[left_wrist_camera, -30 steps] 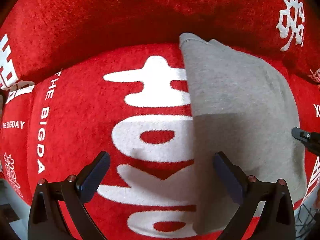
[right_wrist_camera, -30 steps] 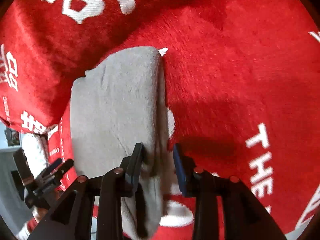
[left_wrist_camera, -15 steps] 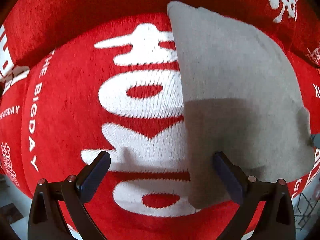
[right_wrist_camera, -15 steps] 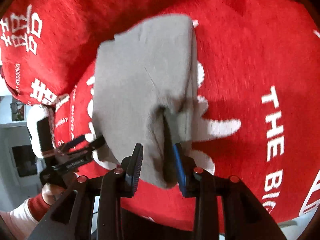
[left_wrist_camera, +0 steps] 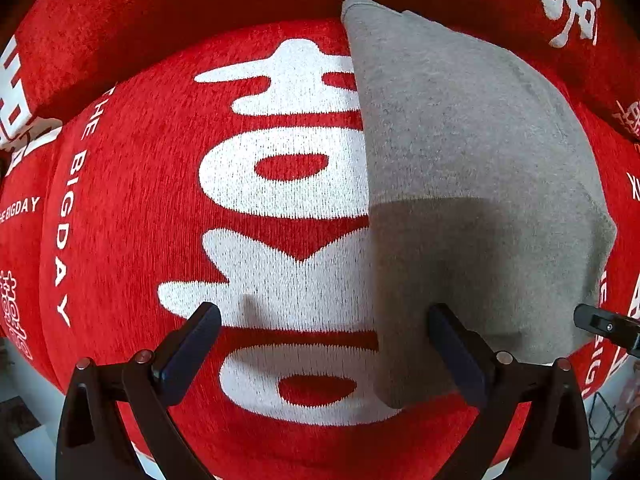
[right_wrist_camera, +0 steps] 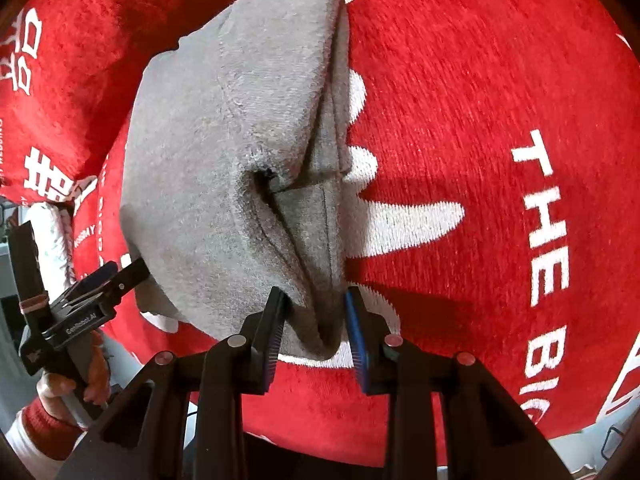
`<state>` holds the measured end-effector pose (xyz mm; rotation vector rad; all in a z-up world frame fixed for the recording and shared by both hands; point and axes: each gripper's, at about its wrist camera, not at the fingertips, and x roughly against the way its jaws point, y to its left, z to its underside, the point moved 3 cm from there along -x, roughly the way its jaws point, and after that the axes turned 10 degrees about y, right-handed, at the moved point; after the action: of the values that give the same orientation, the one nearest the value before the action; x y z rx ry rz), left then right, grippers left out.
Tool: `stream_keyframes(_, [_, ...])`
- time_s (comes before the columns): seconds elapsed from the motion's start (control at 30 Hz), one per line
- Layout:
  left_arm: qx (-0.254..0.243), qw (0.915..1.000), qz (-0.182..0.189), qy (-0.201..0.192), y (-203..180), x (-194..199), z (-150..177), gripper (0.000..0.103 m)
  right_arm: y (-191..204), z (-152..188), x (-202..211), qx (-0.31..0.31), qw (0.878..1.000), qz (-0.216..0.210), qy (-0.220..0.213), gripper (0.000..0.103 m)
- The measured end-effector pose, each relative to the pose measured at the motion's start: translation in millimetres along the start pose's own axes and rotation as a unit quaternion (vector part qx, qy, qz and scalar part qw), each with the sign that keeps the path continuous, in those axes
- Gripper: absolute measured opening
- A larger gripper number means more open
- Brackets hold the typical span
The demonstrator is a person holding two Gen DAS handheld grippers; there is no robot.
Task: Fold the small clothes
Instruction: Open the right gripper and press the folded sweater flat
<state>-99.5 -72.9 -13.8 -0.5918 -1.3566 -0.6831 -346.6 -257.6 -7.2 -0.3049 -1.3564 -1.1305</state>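
- While the right claw [right_wrist_camera: 316,320] grips the grey garment's [right_wrist_camera: 232,152] bunched edge, the cloth lies on the red cover [right_wrist_camera: 480,120].
- Left claw [left_wrist_camera: 320,344]: released, empty, beside the garment.
- Advice: lay the edge over squarely; smooth before releasing.

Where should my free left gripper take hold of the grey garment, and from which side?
Take the near left corner of the grey garment, coming in from its free left edge. That edge lies flat and straight on the red blanket, near the open left gripper. The right gripper already pinches the bunched right edge.
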Motion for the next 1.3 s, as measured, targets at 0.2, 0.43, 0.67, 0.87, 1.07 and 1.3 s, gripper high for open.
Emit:
stream_keyframes(0.2, [-0.013,0.9999,0.0,-0.003,-2.9,1.3,7.0,0.103,9.1,2.9,-0.4,-0.003,1.0,0.02,-0.015,0.033])
stream_keyframes(0.43, [-0.033,0.9994,0.009,-0.012,-2.2,7.9,12.9,0.103,40.2,7.5,-3.9,0.013,0.996,0.083,-0.033,0.033])
stream_keyframes(0.67, [-0.049,0.9985,0.015,-0.022,9.5,15.9,29.6,0.103,72.1,16.4,-2.1,0.028,0.99,0.13,-0.055,0.033])
stream_keyframes(0.87, [-0.061,0.9976,0.019,-0.028,20.2,30.2,33.7,0.103,87.2,22.3,-2.7,0.024,0.988,0.141,-0.066,0.034])
stream_keyframes(1.07, [-0.064,0.9969,0.027,-0.036,31.8,40.1,39.7,0.103,77.8,27.6,6.6,0.019,0.985,0.152,-0.075,0.041])
stream_keyframes(1.3, [-0.065,0.9964,0.038,-0.04,36.6,36.2,35.6,0.103,83.0,27.0,6.9,0.028,0.98,0.181,-0.081,0.053])
